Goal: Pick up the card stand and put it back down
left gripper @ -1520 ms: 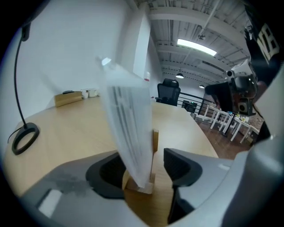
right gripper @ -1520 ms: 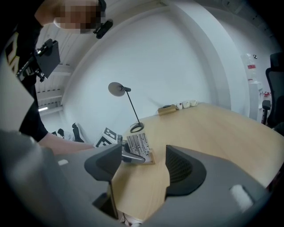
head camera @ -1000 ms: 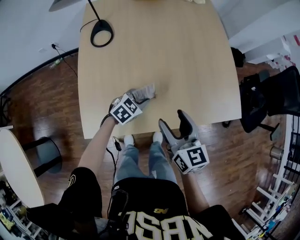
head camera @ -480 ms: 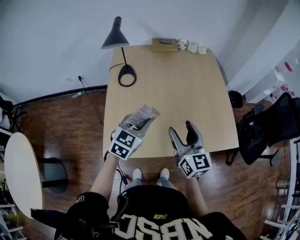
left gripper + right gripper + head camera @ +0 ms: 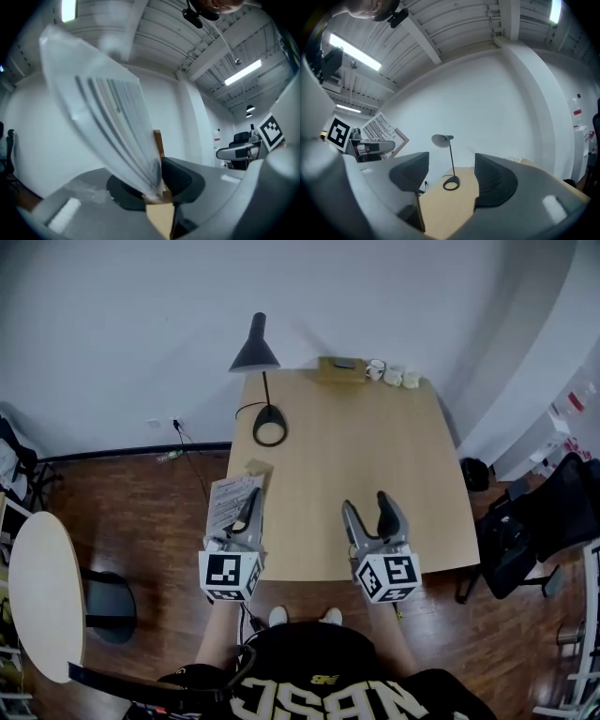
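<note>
Card stand [image 5: 112, 126] hangs pinched in the jaws of the left gripper [image 5: 247, 517], plain only in that gripper's view; the right gripper [image 5: 367, 510] gapes empty.

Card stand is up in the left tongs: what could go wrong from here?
The left tongs pinch the card stand only at its wooden base; the tall clear panel leans and could pivot or slip. In the head view it hangs by the table edge, so a drop might hit the floor.
</note>
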